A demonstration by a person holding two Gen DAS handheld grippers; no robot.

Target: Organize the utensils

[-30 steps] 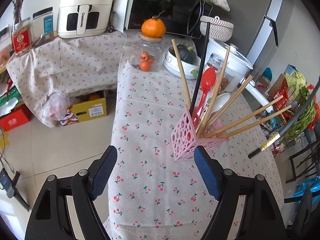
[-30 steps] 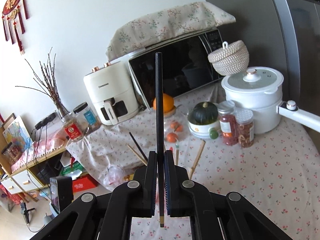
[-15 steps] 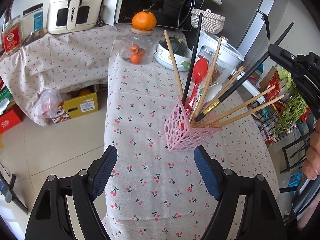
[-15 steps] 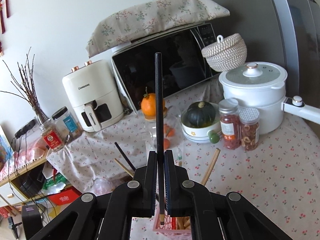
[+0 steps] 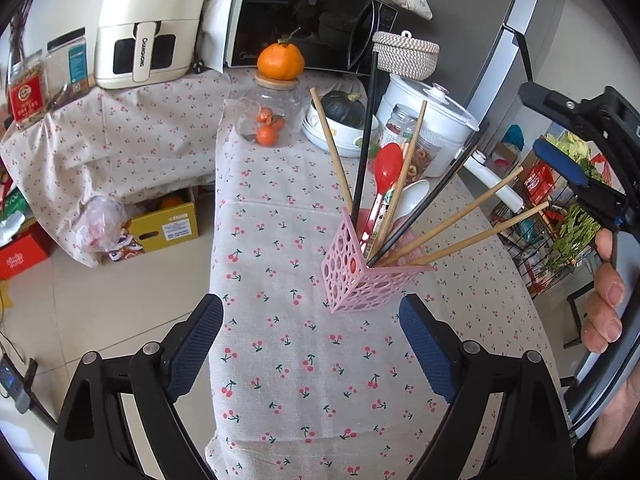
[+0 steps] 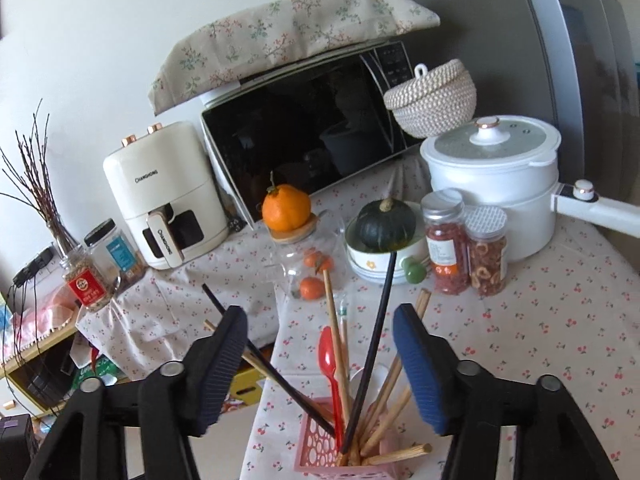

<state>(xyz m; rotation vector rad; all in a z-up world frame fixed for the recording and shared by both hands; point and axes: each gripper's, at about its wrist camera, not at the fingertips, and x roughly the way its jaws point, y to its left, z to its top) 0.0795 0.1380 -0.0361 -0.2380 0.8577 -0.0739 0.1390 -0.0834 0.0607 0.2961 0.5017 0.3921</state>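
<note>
A pink perforated utensil holder stands on the cherry-print tablecloth; it also shows in the right wrist view. It holds two black chopsticks, several wooden chopsticks, a red spoon and a white spoon. My left gripper is open and empty, just in front of the holder. My right gripper is open and empty, just above the holder, with a black chopstick leaning between its fingers. It shows at the right edge of the left wrist view.
At the back stand a glass jar with oranges, a bowl with a green squash, two spice jars, a white pot, a microwave and an air fryer. The table's left edge drops to the floor.
My right gripper has opened and let go of the black chopstick, which now stands in the pink holder. The left gripper has stayed open near the holder.
</note>
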